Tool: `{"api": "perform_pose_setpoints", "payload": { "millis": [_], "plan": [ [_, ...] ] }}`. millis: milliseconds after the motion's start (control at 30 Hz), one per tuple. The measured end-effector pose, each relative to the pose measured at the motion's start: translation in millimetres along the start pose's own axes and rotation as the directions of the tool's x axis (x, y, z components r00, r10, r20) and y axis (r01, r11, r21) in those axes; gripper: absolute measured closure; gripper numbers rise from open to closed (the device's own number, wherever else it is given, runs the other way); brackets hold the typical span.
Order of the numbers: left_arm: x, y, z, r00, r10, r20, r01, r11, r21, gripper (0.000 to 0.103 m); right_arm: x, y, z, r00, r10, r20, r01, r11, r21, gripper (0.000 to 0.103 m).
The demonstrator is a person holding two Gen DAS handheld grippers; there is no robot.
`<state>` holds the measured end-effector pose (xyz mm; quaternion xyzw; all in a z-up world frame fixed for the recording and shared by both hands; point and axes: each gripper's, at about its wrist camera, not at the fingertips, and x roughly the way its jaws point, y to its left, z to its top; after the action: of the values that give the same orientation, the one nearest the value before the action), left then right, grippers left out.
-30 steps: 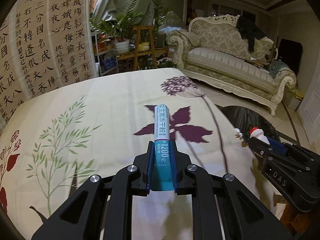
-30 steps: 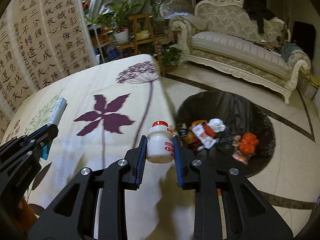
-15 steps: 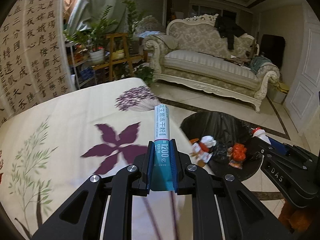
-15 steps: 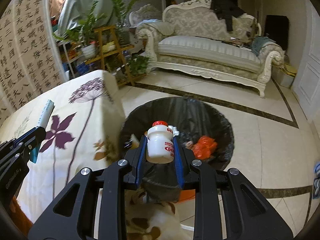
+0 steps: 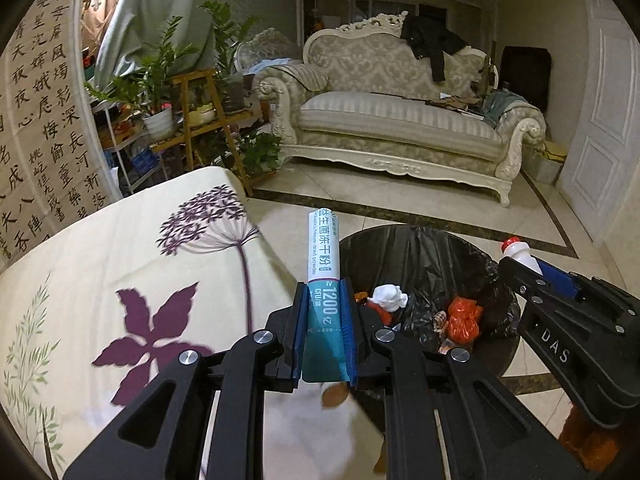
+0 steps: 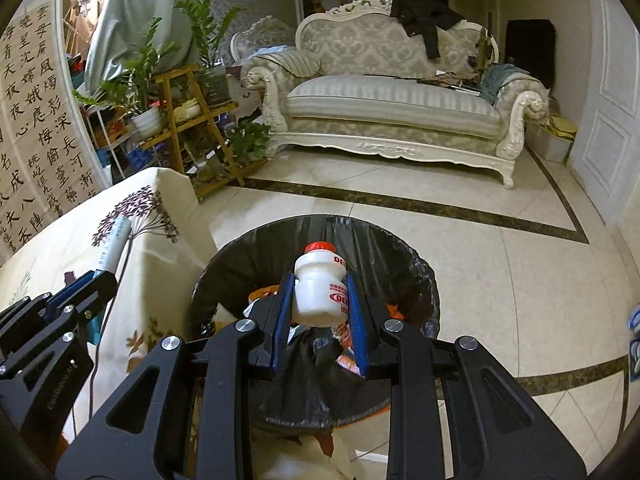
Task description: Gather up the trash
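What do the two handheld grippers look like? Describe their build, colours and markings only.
Both the left gripper and the right gripper are matte black linkage frames with triangular cut-outs and silver pivot screws, ending in two fingers lined with ribbed blue pads. The right one's side carries white "DAS" lettering. No cables, hands or sleeves show.

both grippers are built from matte black angular linkage arms pierced by triangular cut-outs. round silver screw heads are set at the joints of the left gripper [image 5: 324,320] and the right gripper [image 6: 318,308]. the inner faces of the fingers [image 5: 299,332] are lined with ribbed blue pads. white letters "das" are printed on the right gripper's side, and small pale lettering is seen along the left gripper's flank.
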<state>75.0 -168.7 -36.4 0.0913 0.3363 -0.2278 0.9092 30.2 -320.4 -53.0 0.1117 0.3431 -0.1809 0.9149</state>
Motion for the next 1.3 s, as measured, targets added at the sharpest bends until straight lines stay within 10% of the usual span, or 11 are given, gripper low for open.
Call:
{"api": "perform_pose_setpoints", "payload": {
  "millis": [333, 467, 800, 1300],
  "plan": [
    [31, -20, 14, 0.999, 0.003, -0.040, -0.001, 0.998, 0.058, 0.085, 27, -7, 4, 1.000, -0.015, -0.021, 0.015, 1.000, 0.018, 0.077],
    [43, -22, 13, 0.998, 0.015, -0.069, -0.011, 0.998, 0.058, 0.065, 32, -11, 4, 0.999, -0.028, -0.016, 0.029, 0.999, 0.035, 0.055],
    [39, -18, 13, 0.999, 0.024, -0.048, -0.022, 0.999, 0.033, 0.031, 30, -15, 1, 0.998, -0.057, -0.015, 0.058, 0.998, 0.040, 0.045],
    [1, 2, -3, 0.998, 0.066, -0.006, -0.066, 0.998, -0.003, 0.021, -5, -18, -16, 0.997, -0.081, 0.008, 0.080, 0.995, 0.066, 0.029]
  ]
}}
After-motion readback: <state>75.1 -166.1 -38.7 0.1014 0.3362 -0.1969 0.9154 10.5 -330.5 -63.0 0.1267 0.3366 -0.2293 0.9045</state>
